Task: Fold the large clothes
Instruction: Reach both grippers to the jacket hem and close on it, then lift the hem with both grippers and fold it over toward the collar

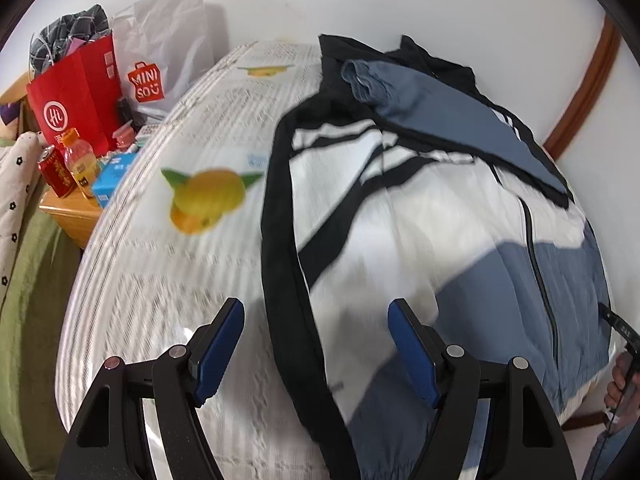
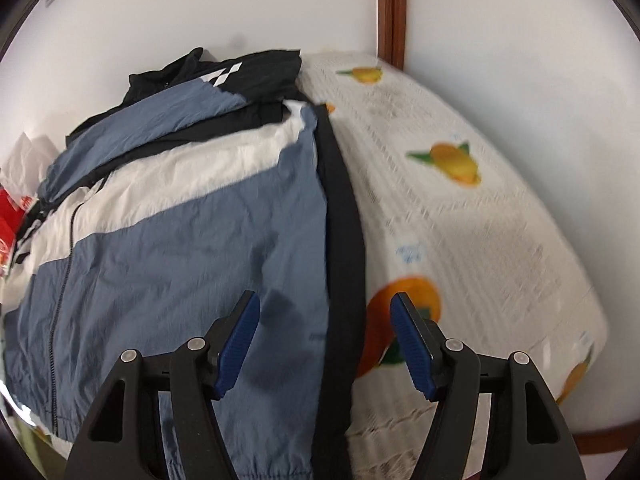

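A blue, white and black zip jacket (image 1: 460, 240) lies spread on a bed, its front zipper up and one blue sleeve (image 1: 420, 100) folded across the chest. Its black side band (image 1: 288, 280) runs down between the blue pads of my left gripper (image 1: 316, 344), which hangs open above the jacket's left edge with nothing pressed. In the right wrist view the same jacket (image 2: 180, 248) fills the left half. My right gripper (image 2: 324, 344) hovers open over its black right edge band (image 2: 344, 280), pads apart and touching nothing.
The bed sheet (image 1: 180, 280) is white with printed oranges. A wooden bedside table (image 1: 72, 216) at the left holds bottles, a red paper bag (image 1: 76, 100) and a white shopping bag (image 1: 160, 52). White walls with a brown trim (image 2: 392, 12) stand behind. A person's hand (image 1: 620, 384) shows at the right edge.
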Demonstrator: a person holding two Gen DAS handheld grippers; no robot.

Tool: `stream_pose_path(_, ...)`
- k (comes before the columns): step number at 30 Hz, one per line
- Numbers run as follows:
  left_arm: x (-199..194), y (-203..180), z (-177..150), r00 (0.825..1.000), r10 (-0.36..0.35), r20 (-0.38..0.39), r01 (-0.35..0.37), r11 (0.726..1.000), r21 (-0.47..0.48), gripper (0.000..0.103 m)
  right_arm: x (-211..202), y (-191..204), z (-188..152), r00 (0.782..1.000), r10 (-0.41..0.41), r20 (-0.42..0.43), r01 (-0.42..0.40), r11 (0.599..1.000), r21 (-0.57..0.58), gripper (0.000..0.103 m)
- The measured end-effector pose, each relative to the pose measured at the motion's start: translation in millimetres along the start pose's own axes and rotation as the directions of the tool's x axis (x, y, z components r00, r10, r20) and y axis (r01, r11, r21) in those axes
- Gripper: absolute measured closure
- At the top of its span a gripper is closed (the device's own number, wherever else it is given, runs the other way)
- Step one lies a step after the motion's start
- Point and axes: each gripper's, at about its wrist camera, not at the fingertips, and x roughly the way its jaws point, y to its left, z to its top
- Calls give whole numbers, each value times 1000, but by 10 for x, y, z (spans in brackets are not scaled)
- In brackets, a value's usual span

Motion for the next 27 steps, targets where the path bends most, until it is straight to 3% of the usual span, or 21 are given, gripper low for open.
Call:
stream_pose_path(7,15,-143,-199,999,35,10,-35,997,62,31,-17,131,-199,999,17,48,-15,999,-52,38)
stream_pose_path(11,47,-221,-229,997,76,31,-78,994,72,31,-14,230,-191,998,-5,61,10,997,-70,51)
stream_pose_path(13,41,-233,-231,996,79,43,-81,994,66,38,-4,281,-185,997,-18,70,23,997,-79,64)
stream_pose_path(14,35,-240,-228,995,82,47,-85,994,65,47,-3,307,-183,997,-14,76,20,996,-83,69)
stream_pose_path(16,28,-237,-214,993,103,49,-106,993,60,66,-4,340,-180,997,-15,79,22,996,-84,89)
stream_pose_path(18,15,-213,-198,995,89,45,-91,994,55,89,-15,372,-178,997,-11,71,17,996,-88,96)
stream_pose_path(21,-64,-180,-191,996,76,52,-79,995,54,95,-112,396,-203,996,-10,90,19,994,-104,98)
stream_pose_path(27,-343,-36,-217,992,27,124,-27,1000,0,97,-442,293,-243,989,58,137,-43,993,-107,99)
